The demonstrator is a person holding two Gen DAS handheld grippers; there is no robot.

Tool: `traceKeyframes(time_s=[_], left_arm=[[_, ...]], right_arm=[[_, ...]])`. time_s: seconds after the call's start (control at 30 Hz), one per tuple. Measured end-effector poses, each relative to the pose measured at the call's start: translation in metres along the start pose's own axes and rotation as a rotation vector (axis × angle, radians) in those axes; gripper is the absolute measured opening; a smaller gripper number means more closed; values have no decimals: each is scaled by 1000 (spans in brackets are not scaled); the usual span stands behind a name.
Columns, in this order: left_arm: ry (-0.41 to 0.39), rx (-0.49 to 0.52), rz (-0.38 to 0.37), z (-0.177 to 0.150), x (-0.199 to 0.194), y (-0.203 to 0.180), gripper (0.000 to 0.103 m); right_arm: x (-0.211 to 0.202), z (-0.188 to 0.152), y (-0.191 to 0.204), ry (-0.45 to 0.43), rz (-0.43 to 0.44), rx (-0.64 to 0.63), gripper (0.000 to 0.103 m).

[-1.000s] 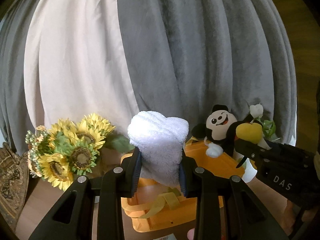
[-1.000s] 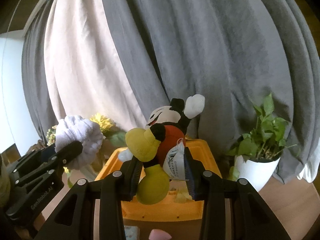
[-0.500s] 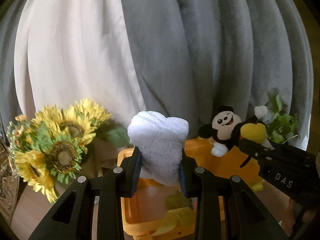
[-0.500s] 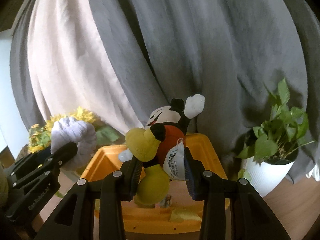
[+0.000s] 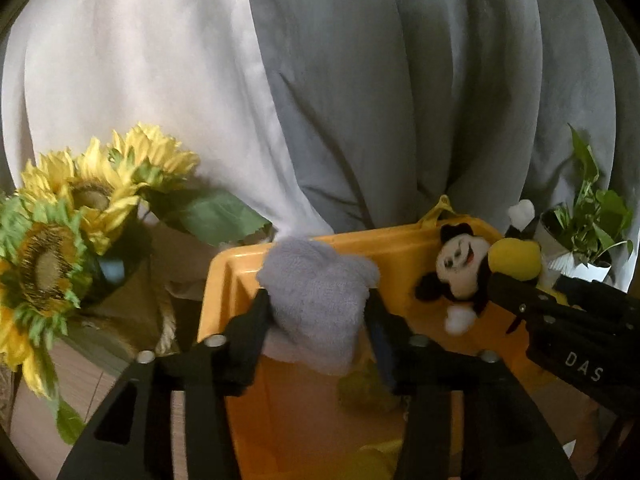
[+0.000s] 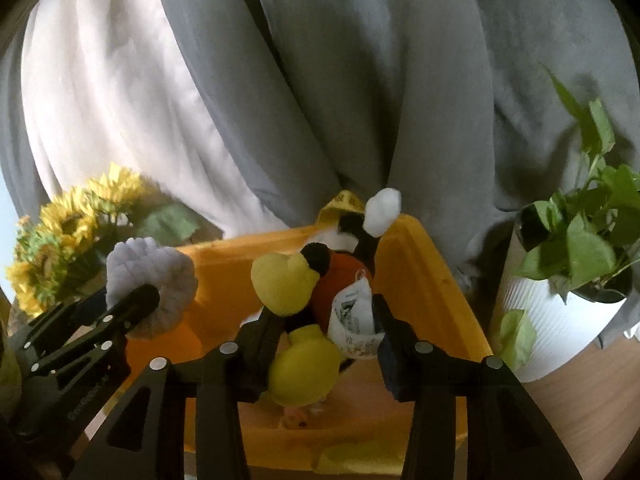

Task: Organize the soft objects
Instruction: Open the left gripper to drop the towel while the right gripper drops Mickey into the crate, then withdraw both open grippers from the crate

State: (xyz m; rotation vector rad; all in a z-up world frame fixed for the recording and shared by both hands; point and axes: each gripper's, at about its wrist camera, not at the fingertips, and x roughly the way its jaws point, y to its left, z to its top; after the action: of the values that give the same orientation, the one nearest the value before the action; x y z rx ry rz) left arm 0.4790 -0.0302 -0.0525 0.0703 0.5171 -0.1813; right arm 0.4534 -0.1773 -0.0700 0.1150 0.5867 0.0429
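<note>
A rolled pale-grey towel [image 5: 316,296] sits between the fingers of my left gripper [image 5: 318,304], over the orange bin [image 5: 400,240]. The jaws are opening, and a gap shows beside the right finger. The mouse plush [image 6: 336,280], with red shorts and yellow shoes, tips forward between the fingers of my right gripper [image 6: 328,312]. Those jaws are opening too, and the plush's head hangs away over the orange bin [image 6: 420,264]. In the right wrist view, the left gripper [image 6: 132,300] and the towel [image 6: 152,272] show at the left. In the left wrist view, the right gripper [image 5: 560,320] and the plush [image 5: 460,260] show at the right.
Sunflowers [image 5: 80,216] stand left of the bin. A potted plant [image 6: 560,312] in a white pot stands right of it on a wooden surface [image 6: 580,400]. Grey curtains [image 5: 400,80] and a white curtain [image 5: 140,80] hang close behind. Yellow items [image 5: 360,392] lie inside the bin.
Both grippers came forward and down over the bin. Both pairs of jaws widened. The plush tipped forward with its head dropping away, and the towel sagged lower.
</note>
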Motion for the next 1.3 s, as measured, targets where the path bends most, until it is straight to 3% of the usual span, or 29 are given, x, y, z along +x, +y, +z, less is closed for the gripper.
traceKeyframes(time_s=[0.07,0.2,0.47,1.3], left_arm=[[-5,-3,9,0,1,0,57],[-20,-15,15,2,-6,3,64],[-51,-16,46,2,-41,1,67],[-117,-9,61,-24,-162,-38,69]], right_arm=[[3,-1,-2,-1,-12,-2,67],[-2,1,-4,-29,-41,-6,69],[-31,4,-6,-74,-74,7,69],[-146,-24,-19,-176,-41,63,69]])
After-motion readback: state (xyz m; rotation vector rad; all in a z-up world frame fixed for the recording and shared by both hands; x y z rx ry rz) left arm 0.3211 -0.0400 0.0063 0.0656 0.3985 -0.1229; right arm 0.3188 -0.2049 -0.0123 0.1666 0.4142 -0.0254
